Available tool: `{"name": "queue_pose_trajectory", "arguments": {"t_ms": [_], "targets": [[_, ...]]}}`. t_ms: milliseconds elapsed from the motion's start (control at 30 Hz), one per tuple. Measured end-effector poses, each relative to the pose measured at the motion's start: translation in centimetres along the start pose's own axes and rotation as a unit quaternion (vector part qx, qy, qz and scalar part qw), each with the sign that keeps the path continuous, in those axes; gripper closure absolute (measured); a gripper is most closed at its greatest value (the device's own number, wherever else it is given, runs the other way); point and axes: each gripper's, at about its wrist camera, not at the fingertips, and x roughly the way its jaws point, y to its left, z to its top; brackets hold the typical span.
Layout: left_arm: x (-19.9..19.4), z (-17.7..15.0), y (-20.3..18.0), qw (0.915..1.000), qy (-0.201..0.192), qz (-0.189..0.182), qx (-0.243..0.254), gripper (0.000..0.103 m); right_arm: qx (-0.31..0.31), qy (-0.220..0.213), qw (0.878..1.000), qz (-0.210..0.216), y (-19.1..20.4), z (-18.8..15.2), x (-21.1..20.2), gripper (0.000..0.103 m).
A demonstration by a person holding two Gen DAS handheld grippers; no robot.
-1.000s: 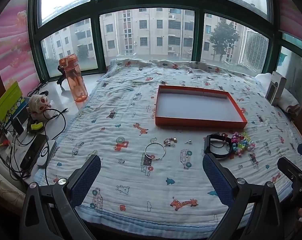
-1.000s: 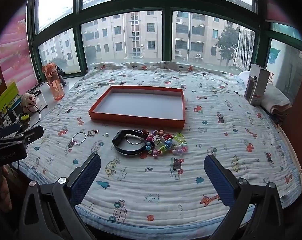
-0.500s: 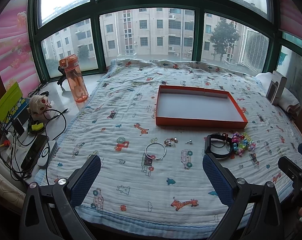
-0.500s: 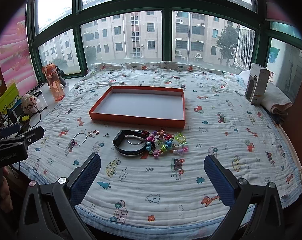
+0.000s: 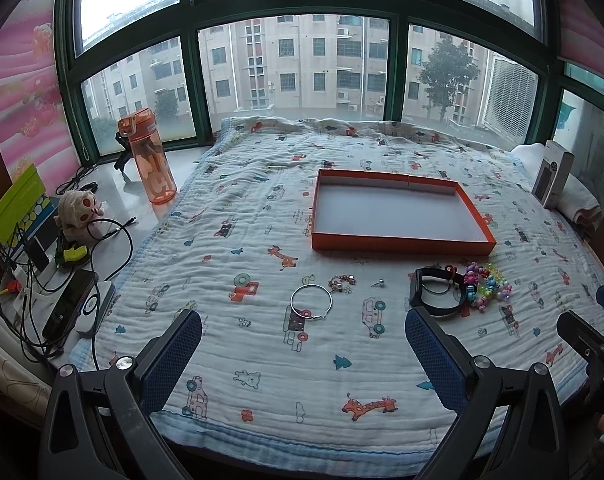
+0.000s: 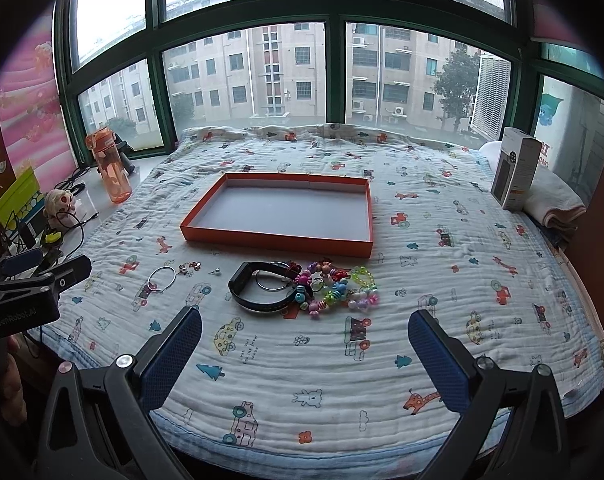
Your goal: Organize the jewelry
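Jewelry sits loose on the patterned blanket [image 6: 422, 280], in a row just in front of the orange tray [image 6: 278, 240], none of it in the tray. Both my grippers hover over the near edge of the bed, well short of the pieces. My left gripper [image 5: 302, 352] has its jaws spread wide, blue pads [image 5: 170, 356] far apart, nothing between them. My right gripper [image 6: 304, 354] is the same, jaws wide, nothing held. In the left wrist view the silver hoop [image 5: 311, 303] lies flat, roughly centred ahead of my left gripper; a small charm cluster [image 5: 342, 282] lies just behind it toward the tray, and a tiny stud [image 5: 378, 283] to the right of that, apart from both. Further right the black band [image 5: 434, 294] lies curled in an open loop, a thin ring [image 6: 271, 280] lying inside it in the right wrist view. A pile of coloured bead bracelets [image 6: 334, 286] touches the band's right side, green beads [image 6: 364, 276] on the far end. The tray's inner floor is bare grey, with orange walls. On the windowsill to the left stand an orange water bottle [image 5: 148, 160], a small plush toy [image 5: 78, 210] and a tangle of cables [image 5: 42, 280] with a phone. A boxed carton [image 6: 516, 168] stands upright at the right against a folded towel [image 6: 558, 204]. My left gripper's side shows at the left edge of the right wrist view.
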Motion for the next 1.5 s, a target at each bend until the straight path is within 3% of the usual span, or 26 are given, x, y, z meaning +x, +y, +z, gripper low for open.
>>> {"name": "queue_pose_trajectory", "arguments": {"t_ms": [1500], "targets": [[3.6,0.5,-0.1,0.9995,0.031,0.001,-0.001,0.000,0.009,0.023,0.999,0.021,-0.4,0.2,2.0,0.000]]}}
